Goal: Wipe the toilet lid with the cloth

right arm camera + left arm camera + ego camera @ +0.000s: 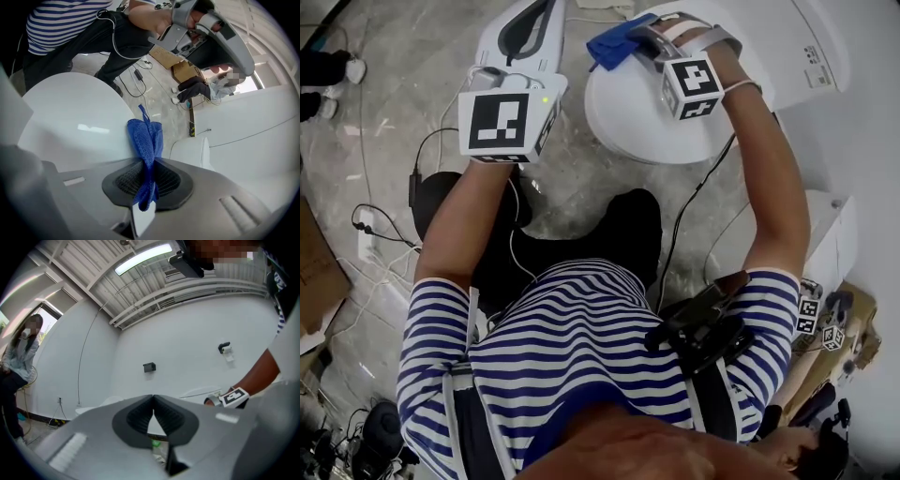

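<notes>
The round white toilet lid lies closed in front of me. A blue cloth hangs over its far left edge, and my right gripper is shut on it. The right gripper view shows the cloth bunched upright between the dark pads of that gripper, with the glossy lid just below and to the left. My left gripper is held up left of the toilet over the floor. In its own view the left gripper has its jaws together on nothing, and it faces a white wall.
The toilet tank stands to the right of the lid, and another white fixture is nearer on the right. Cables and a power strip lie on the grey floor at left beside cardboard. A person stands at the far left.
</notes>
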